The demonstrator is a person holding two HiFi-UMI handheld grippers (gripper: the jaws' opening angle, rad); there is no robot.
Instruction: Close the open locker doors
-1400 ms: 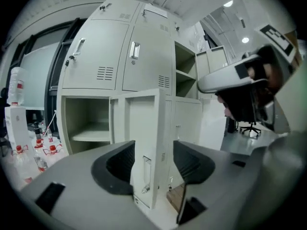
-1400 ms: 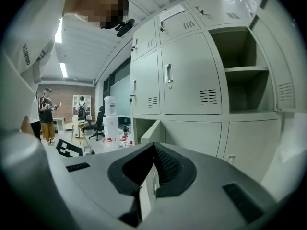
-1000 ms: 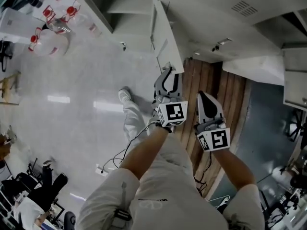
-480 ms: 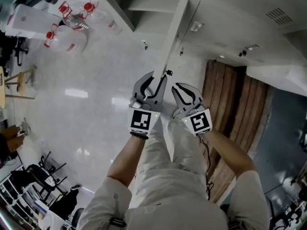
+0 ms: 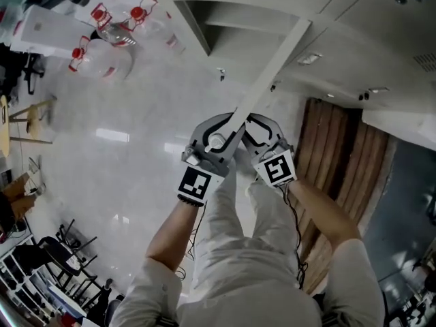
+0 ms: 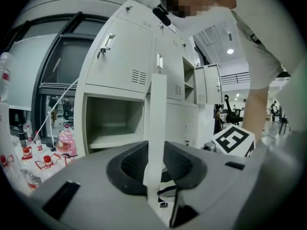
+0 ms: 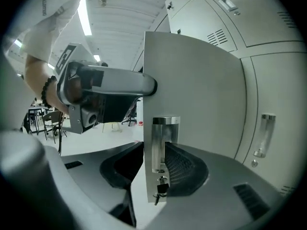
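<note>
The open locker door (image 5: 272, 63) runs edge-on from the cabinet down to my two grippers. In the left gripper view its thin white edge (image 6: 157, 109) passes between the pads, and my left gripper (image 6: 154, 152) is shut on it, in front of the empty compartment (image 6: 112, 121). My left gripper (image 5: 216, 136) and right gripper (image 5: 262, 131) sit side by side at the door's end. In the right gripper view my right gripper (image 7: 153, 162) is opening. The door's face (image 7: 201, 90), its metal handle (image 7: 160, 143) and hanging key (image 7: 160, 188) stand between the jaws, and the pads are off them.
Closed locker doors (image 7: 268, 104) fill the right of the right gripper view. Another locker door (image 6: 211, 85) stands ajar farther along the row. Water jugs with red caps (image 5: 102, 33) sit on the floor at left. A wood-planked strip (image 5: 340, 155) lies at right, chairs (image 5: 41, 264) at lower left.
Both grippers have come together at the door's free end. The right gripper's jaws went from shut to wide apart around the door's handle edge. The left stayed on the door's edge.
</note>
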